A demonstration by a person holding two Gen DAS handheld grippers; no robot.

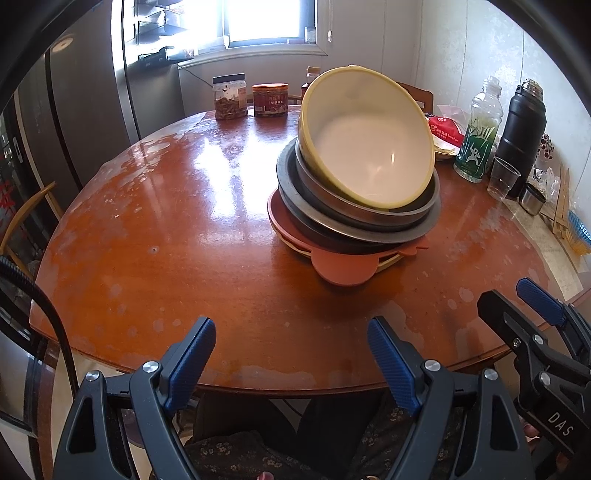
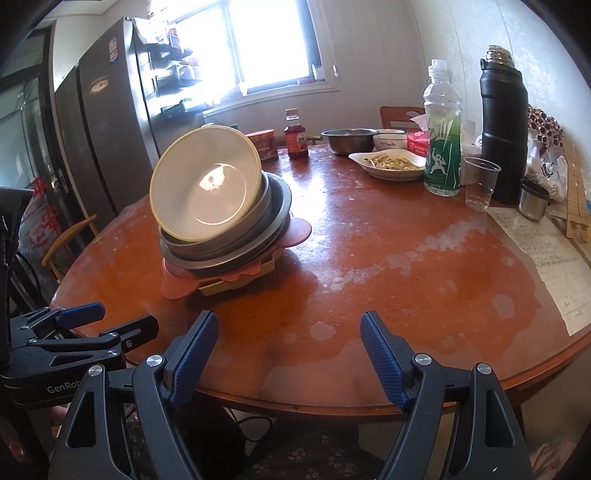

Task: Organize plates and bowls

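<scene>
I hold my left gripper (image 1: 291,339) and right gripper (image 2: 288,332) spread apart and empty at the table (image 1: 166,221) edge; the yellow bowl (image 1: 365,140) leans atop stacked, probably metal, pans (image 1: 354,221).

Bright window (image 1: 258,20) behind worn round table (image 1: 166,229).

Around your round wooden table (image 2: 369,258), the black thermos (image 2: 504,136) stands at its far right edge with the green-labelled bottle (image 2: 442,147) and clear plastic cup (image 2: 479,182) beside it, two jars (image 1: 251,100) at the window side.
</scene>
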